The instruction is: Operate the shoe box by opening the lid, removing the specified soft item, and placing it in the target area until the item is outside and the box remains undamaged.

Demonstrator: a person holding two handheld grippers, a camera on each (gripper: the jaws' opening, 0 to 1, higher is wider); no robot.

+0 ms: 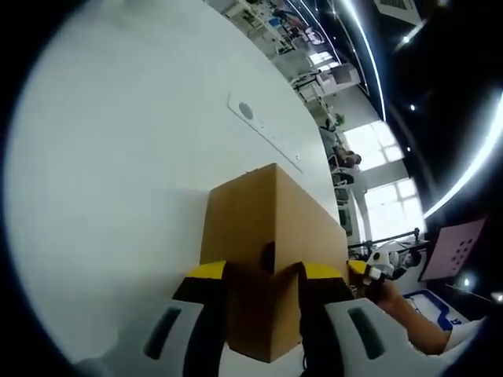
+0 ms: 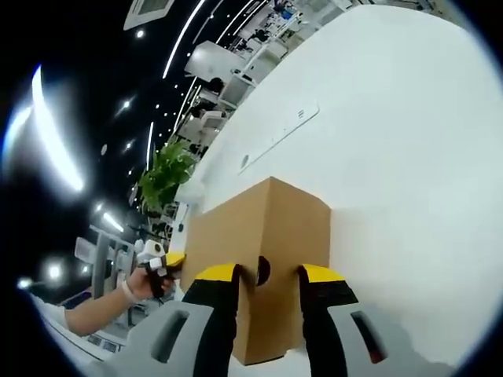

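A brown cardboard shoe box (image 1: 271, 212) lies closed on the white table (image 1: 118, 157). My left gripper (image 1: 266, 271) holds one short end, its yellow-tipped jaws pressed on either side of the cardboard by a dark finger hole (image 1: 267, 255). At the far end a hand holds my right gripper (image 1: 377, 271). In the right gripper view the same box (image 2: 267, 228) sits between the jaws of my right gripper (image 2: 267, 273), beside another finger hole (image 2: 262, 271). The left gripper (image 2: 161, 259) appears at the left of that view. The box's contents are hidden.
A white cable strip (image 1: 263, 129) is set into the table beyond the box. Wide bare table (image 2: 409, 157) surrounds the box. A green plant (image 2: 165, 177) and office desks stand past the table's edge. A pink board (image 1: 456, 247) stands behind the right hand.
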